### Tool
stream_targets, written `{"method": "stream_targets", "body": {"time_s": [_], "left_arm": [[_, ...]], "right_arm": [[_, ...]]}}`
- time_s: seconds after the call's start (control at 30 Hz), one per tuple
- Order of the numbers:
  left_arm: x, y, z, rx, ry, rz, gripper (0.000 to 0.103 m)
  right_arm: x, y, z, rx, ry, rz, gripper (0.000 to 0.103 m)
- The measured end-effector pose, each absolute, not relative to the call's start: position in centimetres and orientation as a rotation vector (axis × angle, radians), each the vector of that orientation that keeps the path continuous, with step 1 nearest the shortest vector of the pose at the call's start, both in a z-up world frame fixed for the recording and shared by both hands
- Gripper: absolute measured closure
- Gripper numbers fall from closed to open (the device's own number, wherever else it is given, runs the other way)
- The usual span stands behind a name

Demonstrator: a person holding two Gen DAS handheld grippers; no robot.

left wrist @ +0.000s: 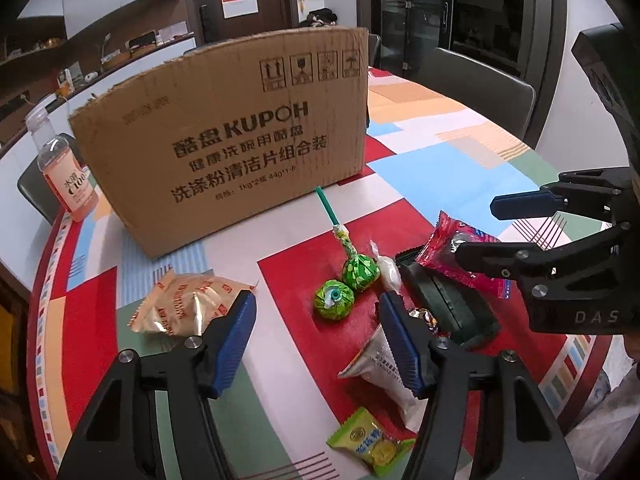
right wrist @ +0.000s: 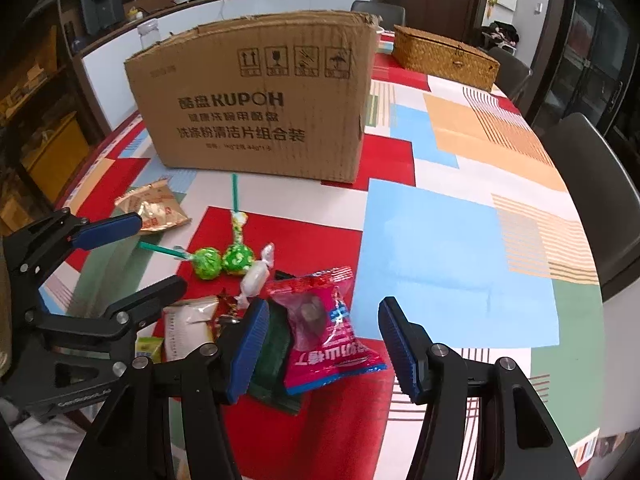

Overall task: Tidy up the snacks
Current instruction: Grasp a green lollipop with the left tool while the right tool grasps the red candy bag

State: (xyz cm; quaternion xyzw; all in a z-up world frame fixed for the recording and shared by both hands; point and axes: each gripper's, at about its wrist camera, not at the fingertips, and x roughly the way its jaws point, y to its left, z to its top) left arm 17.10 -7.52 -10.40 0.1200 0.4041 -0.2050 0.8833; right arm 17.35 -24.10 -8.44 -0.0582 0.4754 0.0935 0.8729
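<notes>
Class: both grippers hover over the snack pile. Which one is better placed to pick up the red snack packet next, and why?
Right. The right gripper is open with the red snack packet between its fingers. The left gripper, also open, frames the green lollipops instead.

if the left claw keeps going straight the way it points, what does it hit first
Most likely the nearer green lollipop, which lies just ahead between the open fingers of the left claw on the table. Depth is hard to judge, so it might land on bare cloth just short of it.

"KUPOH" on cardboard box (left wrist: 224, 136); "C100" on bottle (left wrist: 66, 176)
</notes>
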Motion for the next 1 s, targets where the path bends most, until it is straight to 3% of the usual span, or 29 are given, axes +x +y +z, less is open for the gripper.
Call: {"method": "stream_targets", "body": {"time_s": [0.53,0.6,0.73,1.0], "left_arm": [[19.6,-8.6,-13.0,0.255,0.907,-0.448,0.061],[19.7,-8.7,-13.1,0.251,0.913,-0.453,0.063],[19.8,-8.9,-13.4,0.246,0.933,-0.464,0.077],[19.3,-8.8,-12.6,0.239,0.921,-0.468,0.077]], "right_arm": [[18.7,-24.2,-10.7,-0.057,1.068,0.225,0.046],[18.7,-24.2,-10.8,-0.053,1.075,0.224,0.052],[18.7,-24.2,-11.2,-0.040,1.094,0.234,0.063],[18.3,-24.2,-10.7,-0.050,1.075,0.225,0.068]]}}
